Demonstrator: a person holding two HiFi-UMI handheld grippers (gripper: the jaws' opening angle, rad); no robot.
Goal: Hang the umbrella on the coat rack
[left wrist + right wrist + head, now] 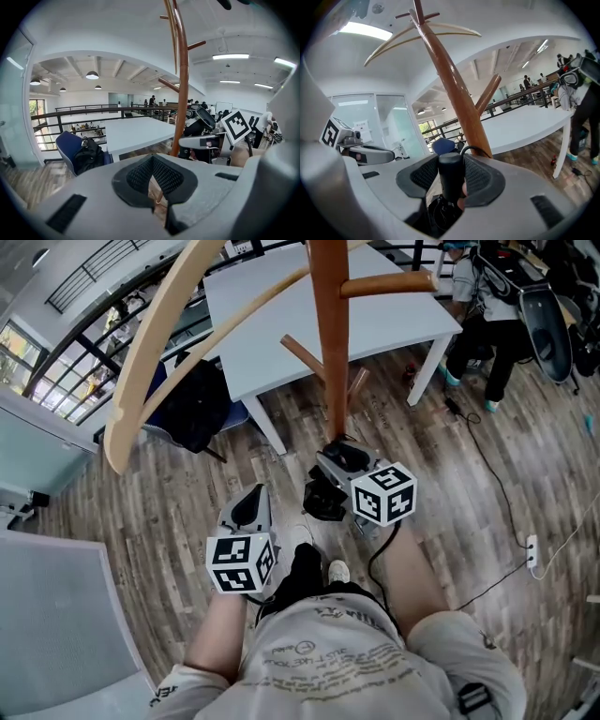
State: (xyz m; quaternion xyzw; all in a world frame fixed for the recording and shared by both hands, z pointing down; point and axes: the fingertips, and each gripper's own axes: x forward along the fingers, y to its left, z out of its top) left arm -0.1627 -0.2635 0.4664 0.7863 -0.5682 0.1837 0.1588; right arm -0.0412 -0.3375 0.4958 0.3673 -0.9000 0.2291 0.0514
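**Item location.** The umbrella (451, 180) is a compact folded type. The right gripper (339, 448) is clamped on its black handle, which stands upright between the 2 pads, and the dark folded body hangs below the jaws. A thin strap loop (474, 149) arches off the top of the handle, just in front of the coat rack (328, 343).

**Second tool.** The left gripper (152, 161) has its pads pressed together at the tips with nothing between them. It sits beside and lower than the right gripper.

**Handling estimate.**
1. Weight – probably light; 1 gripper carries it.
2. The handle looks stiff and smooth, so it may swivel or slip in the pads. The fabric body is soft and gives a poor grip.
3. The strap is limp cord and will not hold its shape.

**Grip point.** Hold mid-handle, below the strap – this leaves the loop free to drop over a peg (490, 96).
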